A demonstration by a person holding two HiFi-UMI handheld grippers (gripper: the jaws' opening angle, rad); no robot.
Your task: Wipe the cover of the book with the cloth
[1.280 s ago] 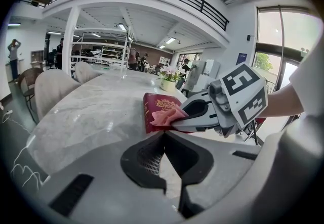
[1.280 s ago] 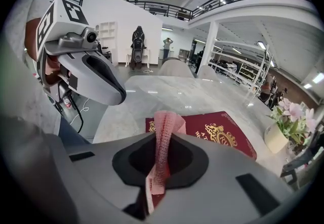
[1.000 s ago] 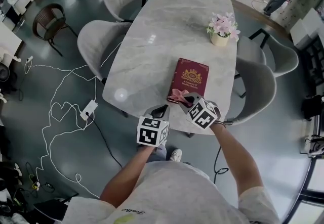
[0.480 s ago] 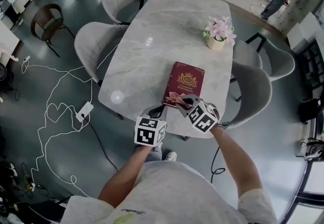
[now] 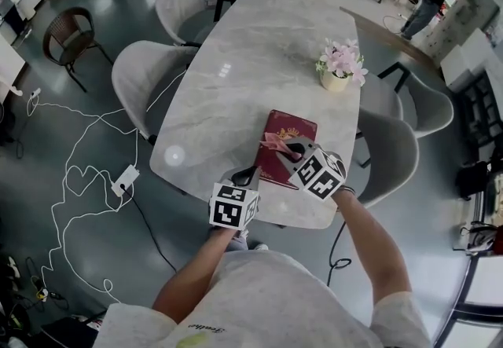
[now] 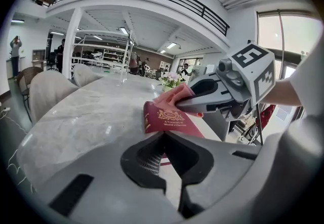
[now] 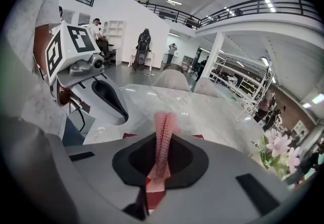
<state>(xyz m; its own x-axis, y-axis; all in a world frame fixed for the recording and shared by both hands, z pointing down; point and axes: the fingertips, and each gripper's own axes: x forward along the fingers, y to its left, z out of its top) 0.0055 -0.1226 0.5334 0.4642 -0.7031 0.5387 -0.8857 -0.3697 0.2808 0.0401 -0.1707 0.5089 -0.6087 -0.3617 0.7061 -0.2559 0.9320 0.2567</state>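
Head view: the right gripper [image 5: 292, 150] has advanced from the near edge of the book [image 5: 295, 123] to mid-cover, carrying the pink cloth [image 5: 275, 139] with it. Judged, a wiping stroke is under way and the far half remains to be covered. The book lies flat, cover up, close to the near edge of the table [image 5: 259, 40]. Its long axis runs away from the person, with the far end leaning slightly right. The left gripper [image 5: 246, 175] is just beside the book's near left corner. Left gripper view: its jaws are closed together on nothing. The spine faces left and the crest sits above the title, so the book's foot points toward the person. Right gripper view: the jaws are clamped narrowly on the bunched cloth, above the cover.
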